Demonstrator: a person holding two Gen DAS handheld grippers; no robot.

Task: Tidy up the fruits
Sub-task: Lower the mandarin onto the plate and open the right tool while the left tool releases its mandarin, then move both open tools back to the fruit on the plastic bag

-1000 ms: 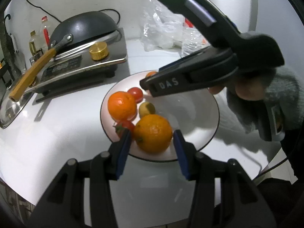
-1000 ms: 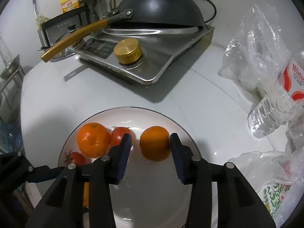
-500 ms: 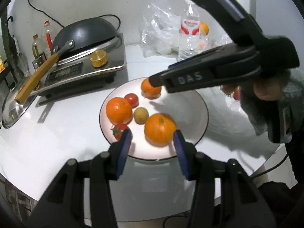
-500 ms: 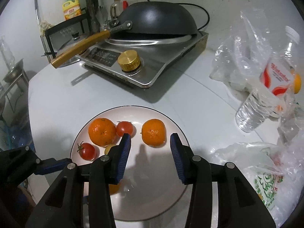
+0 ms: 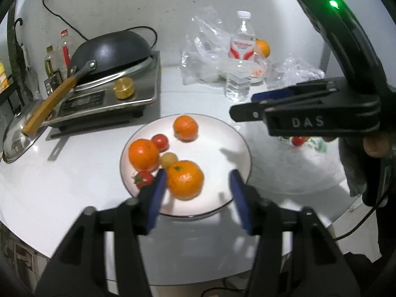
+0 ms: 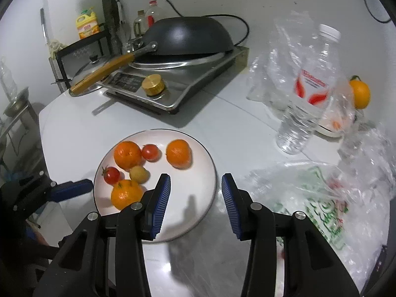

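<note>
left wrist: my left gripper has just been opening, jaws wide, nearest orange loose on the plate beside my left pad | right wrist: my right gripper half-open, empty, over bare plate; next orange lies far right behind the bottle, so right hand is nearer

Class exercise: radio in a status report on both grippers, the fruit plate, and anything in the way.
Left gripper just opened, empty; right gripper open, empty. Six fruits on round white plate. Clear plastic water bottle and crinkled plastic bags crowd right side.
</note>
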